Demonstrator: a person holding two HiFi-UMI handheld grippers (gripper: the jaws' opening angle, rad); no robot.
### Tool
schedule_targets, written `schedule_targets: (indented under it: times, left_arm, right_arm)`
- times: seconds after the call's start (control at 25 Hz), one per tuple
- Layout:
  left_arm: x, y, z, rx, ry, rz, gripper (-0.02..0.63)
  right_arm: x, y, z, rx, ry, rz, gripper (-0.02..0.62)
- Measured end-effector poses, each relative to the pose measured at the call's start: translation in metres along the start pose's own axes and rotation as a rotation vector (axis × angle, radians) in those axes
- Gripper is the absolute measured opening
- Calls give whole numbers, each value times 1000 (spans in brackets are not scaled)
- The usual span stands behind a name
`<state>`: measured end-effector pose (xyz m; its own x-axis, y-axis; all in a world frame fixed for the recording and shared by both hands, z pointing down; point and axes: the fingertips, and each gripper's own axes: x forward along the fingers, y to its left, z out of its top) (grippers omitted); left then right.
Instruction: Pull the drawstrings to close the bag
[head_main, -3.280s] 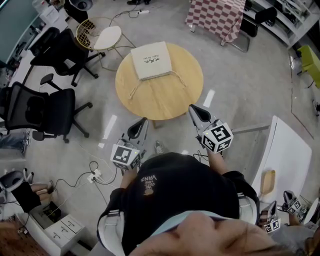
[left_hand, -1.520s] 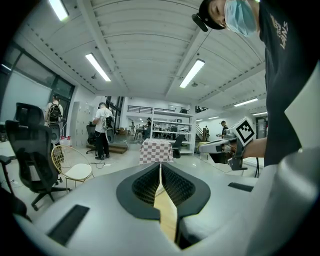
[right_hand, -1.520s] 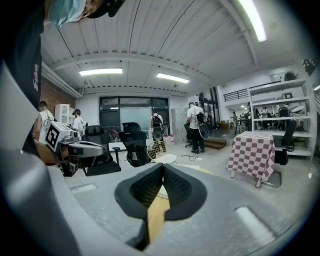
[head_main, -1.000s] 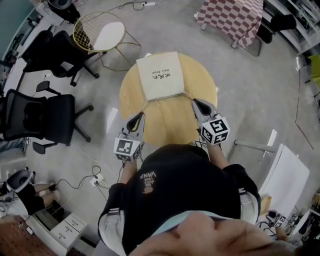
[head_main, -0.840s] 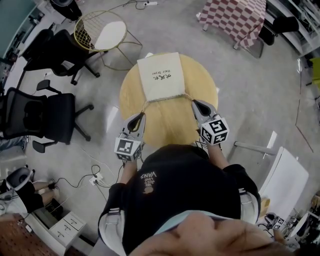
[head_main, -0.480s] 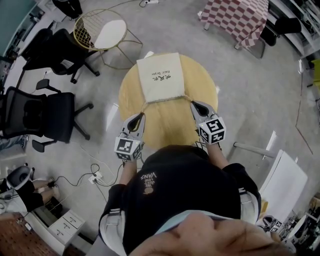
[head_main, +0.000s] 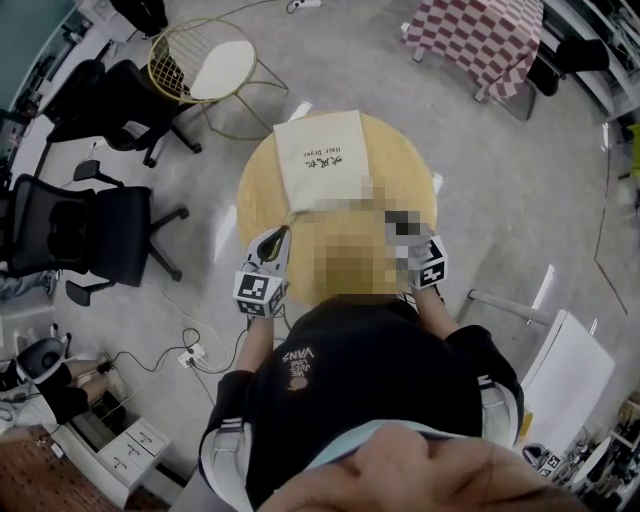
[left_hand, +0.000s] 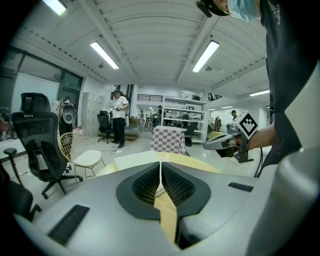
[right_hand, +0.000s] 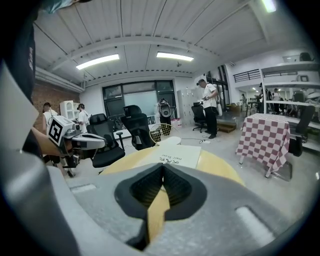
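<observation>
Scene: seen from above, a person stands at the 6 o'clock edge of a round wooden table (head_main: 262, 185) and holds a gripper in each hand.
Bag: a flat, off-white cloth bag (head_main: 322, 160) lies on the table's far half, toward 12 o'clock. It has dark print near its middle, and its mouth faces the person.
Left gripper: the left gripper (head_main: 274, 240) sits at the table's 7 o'clock edge and points toward the bag. Its jaws are pressed together, with a pale strip caught in the slit between the pads.
Left drawstring: the left drawstring (head_main: 287, 222), a thin cord, runs from the bag's near left corner to the left gripper's tip.
Right gripper: the right gripper (right_hand: 162, 175) is at the table's 5 o'clock edge. Its jaws are closed, and a pale strip in the slit looks like the right drawstring (right_hand: 161, 183).
Hidden: a blurred patch covers the table's middle and part of the right gripper in the head view.
Surroundings: a gold wire chair (head_main: 205, 65) with a white seat stands at 10 o'clock from the table. Black office chairs (head_main: 80, 225) are at 9 o'clock, and a red-and-white checked cloth (head_main: 470, 35) is at 1 o'clock.
</observation>
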<state>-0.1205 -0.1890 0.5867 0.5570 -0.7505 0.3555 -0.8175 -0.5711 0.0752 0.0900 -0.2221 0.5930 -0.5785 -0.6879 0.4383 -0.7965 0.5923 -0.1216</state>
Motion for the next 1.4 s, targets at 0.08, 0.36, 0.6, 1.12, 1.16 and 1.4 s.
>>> schedule_targets:
  times: [0.08, 0.36, 0.6, 1.12, 1.16, 1.4]
  left_arm:
    - [4, 4, -3, -3, 9, 10, 11]
    - [19, 14, -15, -11, 51, 40, 11]
    - [30, 23, -24, -2, 60, 73, 11]
    - [59, 36, -55, -35, 133, 78, 12]
    - [61, 37, -57, -38, 138, 79, 12]
    - [68, 44, -72, -47, 173, 79, 20]
  right_arm:
    - [4, -3, -2, -4, 7, 4, -2]
    - [17, -15, -14, -17, 20, 30, -2]
    - [32, -28, -27, -8, 31, 57, -2]
    - [61, -36, -51, -76, 88, 140, -1]
    - [63, -36, -53, -88, 98, 143, -1]
    - [73, -42, -67, -115, 147, 151, 0]
